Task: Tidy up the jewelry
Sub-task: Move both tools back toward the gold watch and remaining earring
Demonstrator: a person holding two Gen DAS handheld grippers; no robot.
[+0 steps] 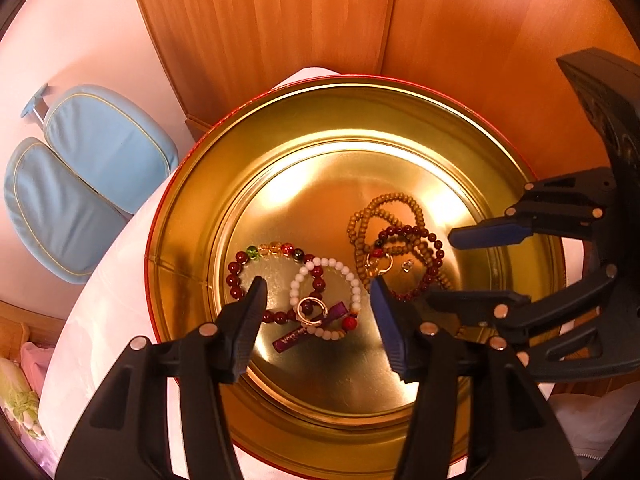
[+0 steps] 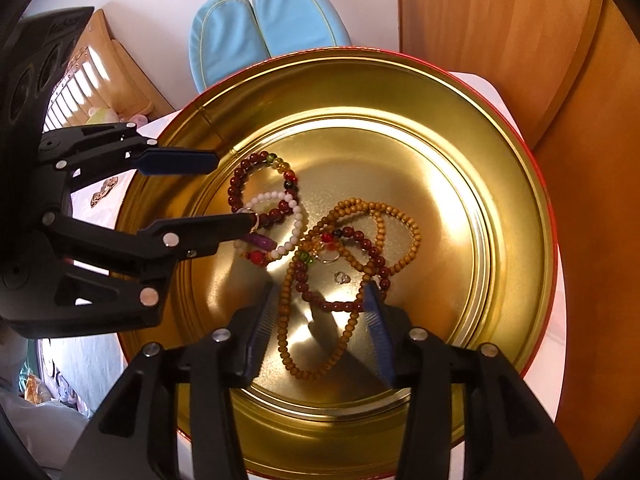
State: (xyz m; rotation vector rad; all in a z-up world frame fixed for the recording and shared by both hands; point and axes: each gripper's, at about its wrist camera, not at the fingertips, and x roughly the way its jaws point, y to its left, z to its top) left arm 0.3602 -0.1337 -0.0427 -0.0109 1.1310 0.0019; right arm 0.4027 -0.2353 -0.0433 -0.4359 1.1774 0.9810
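A round gold tin (image 1: 188, 264) (image 2: 512, 216) holds the jewelry. A dark red bead bracelet (image 1: 236, 276) (image 2: 236, 192) overlaps a white bead bracelet (image 1: 352, 284) (image 2: 298, 216), with a ring (image 1: 310, 312) and a purple tube (image 1: 304, 332) (image 2: 262, 240) on them. A long tan bead necklace (image 1: 396, 200) (image 2: 400, 216) tangles with another dark red bracelet (image 1: 434, 264) (image 2: 372, 252); a small ring (image 1: 407, 266) (image 2: 341, 278) lies beside. My left gripper (image 1: 318, 292) (image 2: 232, 192) is open over the bracelets. My right gripper (image 2: 322, 298) (image 1: 444, 266) is open over the necklace.
The tin stands on a white cloth (image 1: 104, 304) on a small table. A light blue chair (image 1: 80, 176) (image 2: 260, 24) stands beyond it. Wooden panels (image 1: 280, 20) (image 2: 500, 20) rise behind the table.
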